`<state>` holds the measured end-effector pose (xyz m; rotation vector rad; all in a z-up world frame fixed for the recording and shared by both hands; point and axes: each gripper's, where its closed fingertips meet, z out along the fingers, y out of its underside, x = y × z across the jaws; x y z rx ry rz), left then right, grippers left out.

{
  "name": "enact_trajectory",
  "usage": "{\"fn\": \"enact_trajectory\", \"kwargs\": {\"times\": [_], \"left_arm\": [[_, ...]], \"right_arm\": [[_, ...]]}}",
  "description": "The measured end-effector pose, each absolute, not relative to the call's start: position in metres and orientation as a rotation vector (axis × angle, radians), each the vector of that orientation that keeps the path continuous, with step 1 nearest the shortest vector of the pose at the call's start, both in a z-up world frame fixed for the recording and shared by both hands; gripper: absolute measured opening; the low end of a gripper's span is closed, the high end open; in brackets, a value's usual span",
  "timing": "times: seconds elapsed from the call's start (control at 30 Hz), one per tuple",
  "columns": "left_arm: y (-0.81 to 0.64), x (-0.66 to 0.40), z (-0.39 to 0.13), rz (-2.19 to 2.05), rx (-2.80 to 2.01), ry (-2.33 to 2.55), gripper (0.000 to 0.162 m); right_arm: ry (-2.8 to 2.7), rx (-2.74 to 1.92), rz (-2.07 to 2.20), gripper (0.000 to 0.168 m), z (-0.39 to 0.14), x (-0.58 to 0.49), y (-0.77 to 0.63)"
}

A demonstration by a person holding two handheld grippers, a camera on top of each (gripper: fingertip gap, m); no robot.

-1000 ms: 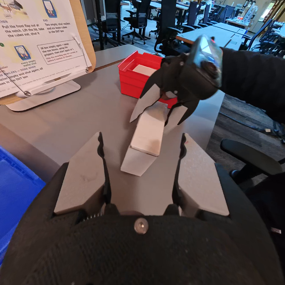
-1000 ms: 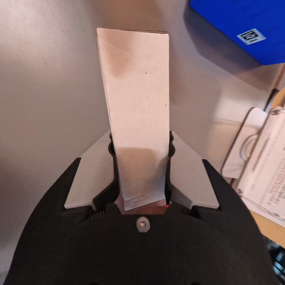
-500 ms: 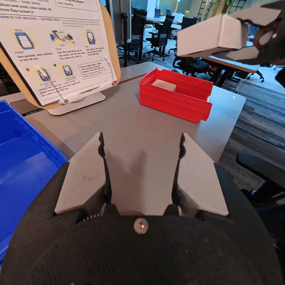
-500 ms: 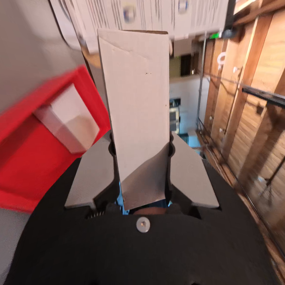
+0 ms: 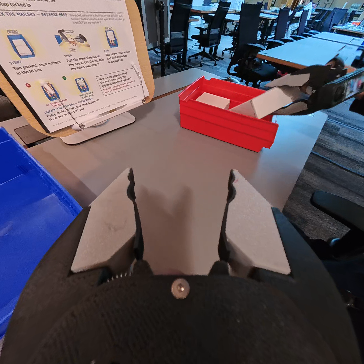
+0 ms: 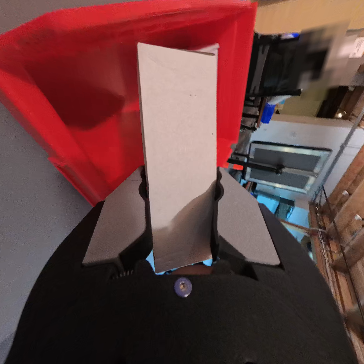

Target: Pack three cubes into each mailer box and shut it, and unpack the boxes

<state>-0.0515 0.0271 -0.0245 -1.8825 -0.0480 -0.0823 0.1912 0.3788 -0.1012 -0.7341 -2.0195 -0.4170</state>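
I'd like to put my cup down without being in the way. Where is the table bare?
The grey table is bare between the blue bin, the instruction stand and the red bin. The red bin is crowded: one white box inside, the right gripper bringing another.

The smooth grey table (image 5: 161, 157) bears a shallow red plastic bin (image 5: 226, 126) far right, a blue plastic crate (image 5: 29, 226) near left, and a white-based instruction stand (image 5: 98, 128) far left.

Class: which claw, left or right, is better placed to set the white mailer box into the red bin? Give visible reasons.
Right. The right claw is shut on the mailer box, tipped into the red bin. The left claw is open, holding nothing, nearer the blue bin.
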Motion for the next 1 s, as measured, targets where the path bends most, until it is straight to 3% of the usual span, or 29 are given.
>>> {"fn": "enact_trajectory", "kwargs": {"times": [0.3, 0.6, 0.8, 1.0], "left_arm": [[0.029, -0.058, -0.028, -0.073, -1.881, -0.071, 0.093], [0.019, -0.063, -0.024, -0.074, -1.86, -0.082, 0.092], [0.014, -0.064, -0.016, -0.096, -1.826, -0.086, 0.092], [0.011, -0.062, -0.012, -0.094, -1.819, -0.078, 0.092]], "right_arm": [[-2.146, -0.664, -0.24, 0.067, -0.124, 0.165, 0.382], [-1.996, -0.268, -0.498, 0.066, -0.114, 0.169, 0.389], [-2.081, -0.529, -0.393, 0.066, -0.115, 0.196, 0.398], [-2.049, -0.524, -0.55, 0.06, -0.111, 0.213, 0.429]]}}
